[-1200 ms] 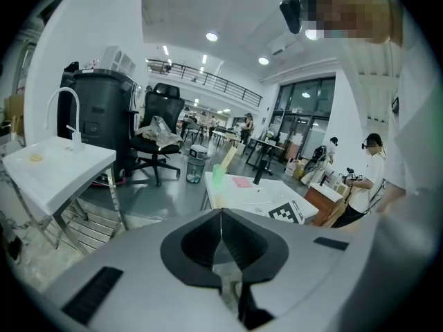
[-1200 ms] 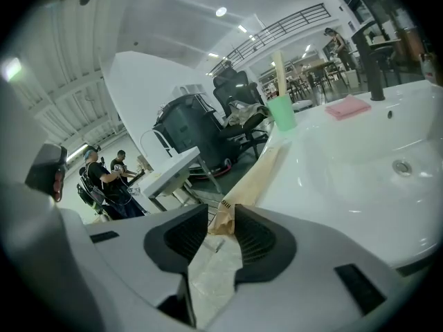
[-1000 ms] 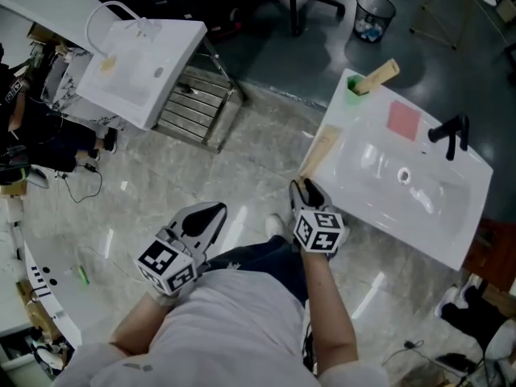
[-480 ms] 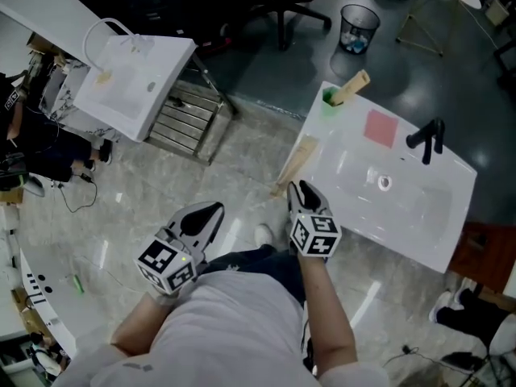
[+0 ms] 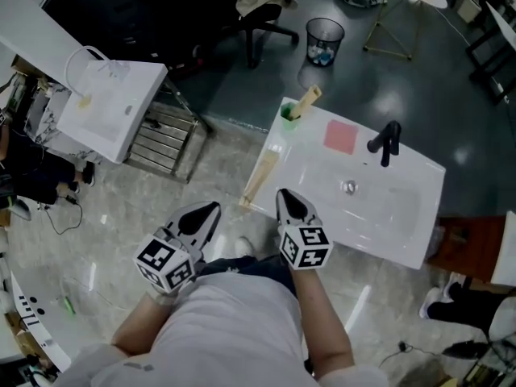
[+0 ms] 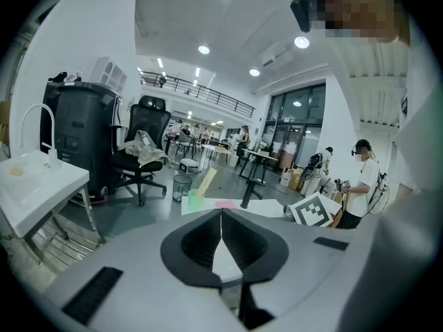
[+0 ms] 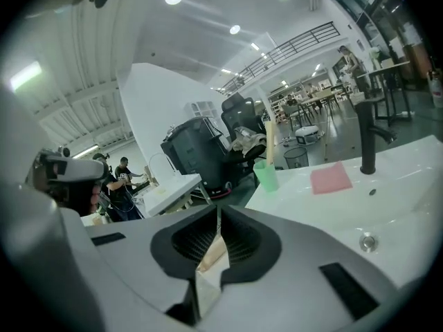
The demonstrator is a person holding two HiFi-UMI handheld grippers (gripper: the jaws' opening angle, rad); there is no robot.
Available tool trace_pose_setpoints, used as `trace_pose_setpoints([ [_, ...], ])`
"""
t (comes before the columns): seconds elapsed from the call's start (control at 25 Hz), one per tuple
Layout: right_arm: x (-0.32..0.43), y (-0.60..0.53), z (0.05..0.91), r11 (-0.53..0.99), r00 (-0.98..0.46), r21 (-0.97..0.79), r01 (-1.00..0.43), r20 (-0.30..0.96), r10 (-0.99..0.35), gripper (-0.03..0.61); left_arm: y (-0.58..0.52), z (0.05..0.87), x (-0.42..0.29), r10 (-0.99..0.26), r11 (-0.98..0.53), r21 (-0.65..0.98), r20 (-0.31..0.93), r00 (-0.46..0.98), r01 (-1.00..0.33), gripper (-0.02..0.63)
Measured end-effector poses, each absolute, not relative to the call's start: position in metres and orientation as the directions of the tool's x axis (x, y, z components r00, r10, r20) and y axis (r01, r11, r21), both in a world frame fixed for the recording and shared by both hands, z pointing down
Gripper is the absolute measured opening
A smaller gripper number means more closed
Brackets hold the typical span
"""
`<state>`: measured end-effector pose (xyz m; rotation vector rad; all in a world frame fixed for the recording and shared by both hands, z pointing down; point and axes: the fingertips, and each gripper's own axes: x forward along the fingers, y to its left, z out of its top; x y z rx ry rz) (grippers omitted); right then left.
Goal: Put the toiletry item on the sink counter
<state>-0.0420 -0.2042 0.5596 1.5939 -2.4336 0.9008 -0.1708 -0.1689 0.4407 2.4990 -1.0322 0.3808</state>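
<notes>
The white sink counter (image 5: 403,216) stands at the right of the head view. On it are a green cup (image 5: 289,113) holding a tan stick (image 5: 306,99), a pink cloth (image 5: 340,136) and a black faucet (image 5: 387,141). A long tan box (image 5: 262,176) lies along the counter's left edge. My right gripper (image 5: 284,192) is shut, its tip at the counter's near left corner beside that box. In the right gripper view its jaws (image 7: 219,209) meet, and a tan strip shows behind them. My left gripper (image 5: 211,208) hangs shut over the floor with nothing in it (image 6: 221,213).
A second white sink (image 5: 105,107) with a curved tap stands at the left, a metal rack (image 5: 165,139) beside it. A mesh bin (image 5: 324,39) and an office chair (image 5: 258,6) are beyond the counter. Other people stand in the background (image 6: 360,178).
The sink counter has slid left and down in the head view, closer to my right gripper. The right gripper's jaws look narrower than before. The left gripper has hardly moved.
</notes>
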Motion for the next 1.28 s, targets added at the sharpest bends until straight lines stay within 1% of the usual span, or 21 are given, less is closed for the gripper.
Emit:
trace_pose_setpoints([
  [0.48,0.021,-0.181,0.474,0.303,-0.425,-0.351,-0.886,0.355,-0.832,0.031,-0.181,0.417,-0.091,-0.568,-0.695,0.310,0.316,0.760,-0.649,0.015],
  [0.68,0.047,-0.172,0.446,0.307,-0.395,-0.292,-0.906,0.319,-0.861,0.031,-0.183,0.410,-0.063,-0.543,-0.729,0.316,0.274,0.794,-0.608,0.015],
  [1.04,0.100,-0.159,0.407,0.263,-0.313,-0.217,-0.940,0.246,-0.917,0.031,-0.189,0.390,-0.029,-0.509,-0.781,0.310,0.189,0.840,-0.543,0.015],
  [1.28,0.117,-0.151,0.392,0.230,-0.266,-0.182,-0.956,0.209,-0.941,0.031,-0.191,0.380,-0.017,-0.485,-0.810,0.284,0.168,0.858,-0.513,0.015],
])
